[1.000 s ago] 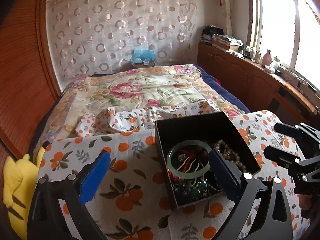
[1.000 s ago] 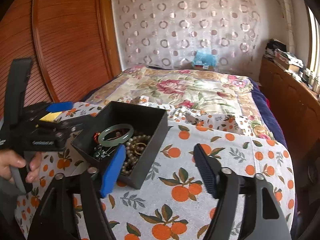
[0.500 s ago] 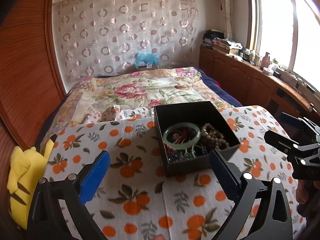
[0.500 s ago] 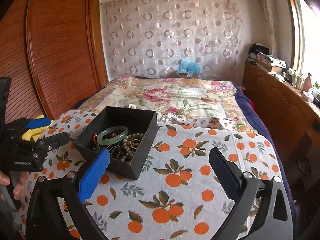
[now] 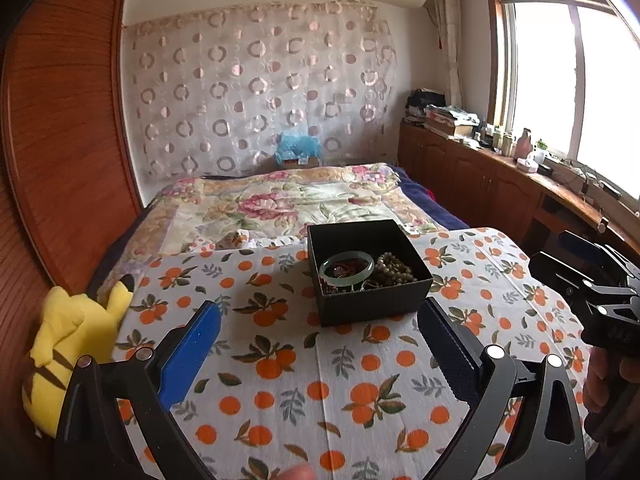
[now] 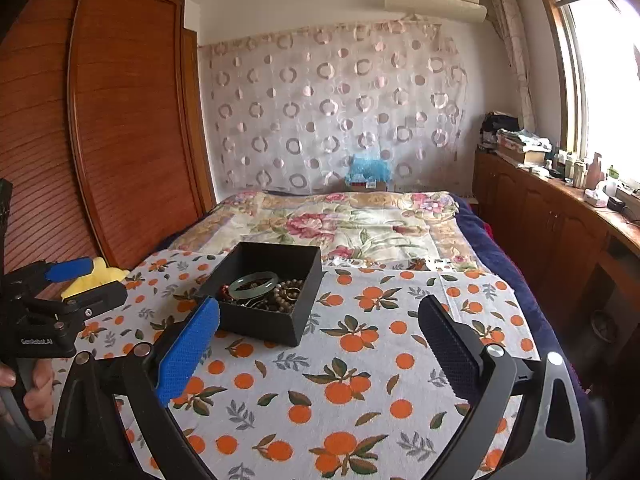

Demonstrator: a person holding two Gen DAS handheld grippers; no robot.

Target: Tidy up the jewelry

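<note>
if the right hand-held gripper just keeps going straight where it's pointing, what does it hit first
Probably the orange-print cloth, just right of the black box. The right hand-held gripper is open and angled downward; depth is uncertain.

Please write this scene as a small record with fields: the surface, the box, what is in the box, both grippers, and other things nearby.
surface: cloth with orange fruit print
box: black box, open, no lid seen, standing on the cloth
contents: green bangle on top, brown bead string beside it, smaller pieces too tangled to tell
left gripper: open, empty, short of the box
right gripper: open, empty, short of the box
nearby: yellow plush toy at the cloth's edge; bed behind
</note>
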